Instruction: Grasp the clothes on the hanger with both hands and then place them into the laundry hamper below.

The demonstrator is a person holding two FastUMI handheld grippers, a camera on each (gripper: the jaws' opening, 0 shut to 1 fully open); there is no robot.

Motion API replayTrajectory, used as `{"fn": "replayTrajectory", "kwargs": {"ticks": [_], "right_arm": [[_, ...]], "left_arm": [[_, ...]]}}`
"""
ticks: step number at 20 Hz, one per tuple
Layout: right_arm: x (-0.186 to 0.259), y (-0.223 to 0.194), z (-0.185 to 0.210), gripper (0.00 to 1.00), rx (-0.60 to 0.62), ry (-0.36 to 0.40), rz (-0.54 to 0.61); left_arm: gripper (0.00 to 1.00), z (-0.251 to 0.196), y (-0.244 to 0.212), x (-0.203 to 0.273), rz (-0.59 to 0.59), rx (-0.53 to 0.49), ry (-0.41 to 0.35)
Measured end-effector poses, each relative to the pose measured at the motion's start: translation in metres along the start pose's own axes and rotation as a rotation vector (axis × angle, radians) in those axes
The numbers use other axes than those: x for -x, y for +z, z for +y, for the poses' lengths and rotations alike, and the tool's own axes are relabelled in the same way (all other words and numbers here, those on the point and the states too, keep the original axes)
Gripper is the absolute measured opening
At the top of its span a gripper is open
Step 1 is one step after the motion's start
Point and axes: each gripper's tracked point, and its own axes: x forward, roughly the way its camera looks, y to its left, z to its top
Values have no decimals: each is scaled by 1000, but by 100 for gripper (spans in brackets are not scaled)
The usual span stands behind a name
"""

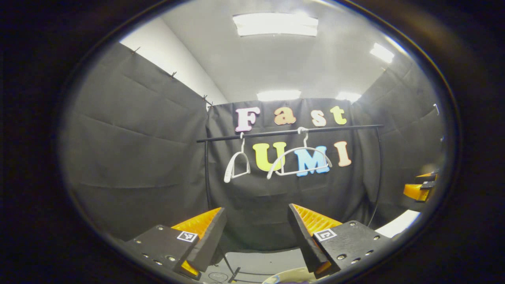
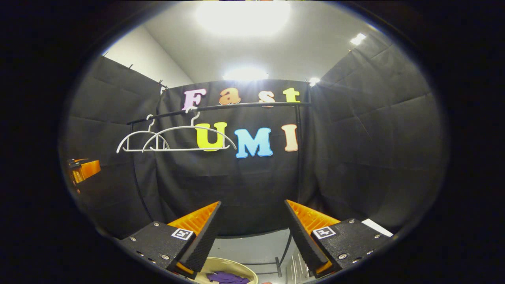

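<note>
Purple clothes [image 2: 227,277] sit crumpled in the round cream hamper [image 2: 244,270], low in the right gripper view, between and below the fingers.

Two thin white hangers [image 1: 300,157], curved wire-ish shape, hang bare on the black rail [image 1: 290,132] w/ black cloth wall behind. Left gripper [image 1: 256,232] and right gripper [image 2: 252,228] both spread wide, nothing held, ridged wedge pads facing in.

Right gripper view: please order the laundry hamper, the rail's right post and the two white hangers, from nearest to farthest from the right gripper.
1. Laundry hamper, just below the right gripper.
2. Rail's right post, ahead, slightly right.
3. White hangers, upper left on the rail.
</note>
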Motion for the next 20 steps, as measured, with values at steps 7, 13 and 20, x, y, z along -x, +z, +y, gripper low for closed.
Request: {"fn": "replayTrajectory", "kwargs": {"ticks": [7,13,20], "right_arm": [[-1,15,-3,94,12,-30,-62],[-3,22,-3,94,27,-28,-68],[-2,24,-5,94,20,-23,-75]], "left_arm": [[97,4,4,6,-9,-20,17],[97,1,14,5,-31,-23,25],[97,1,15,8,-31,-31,32]]}}
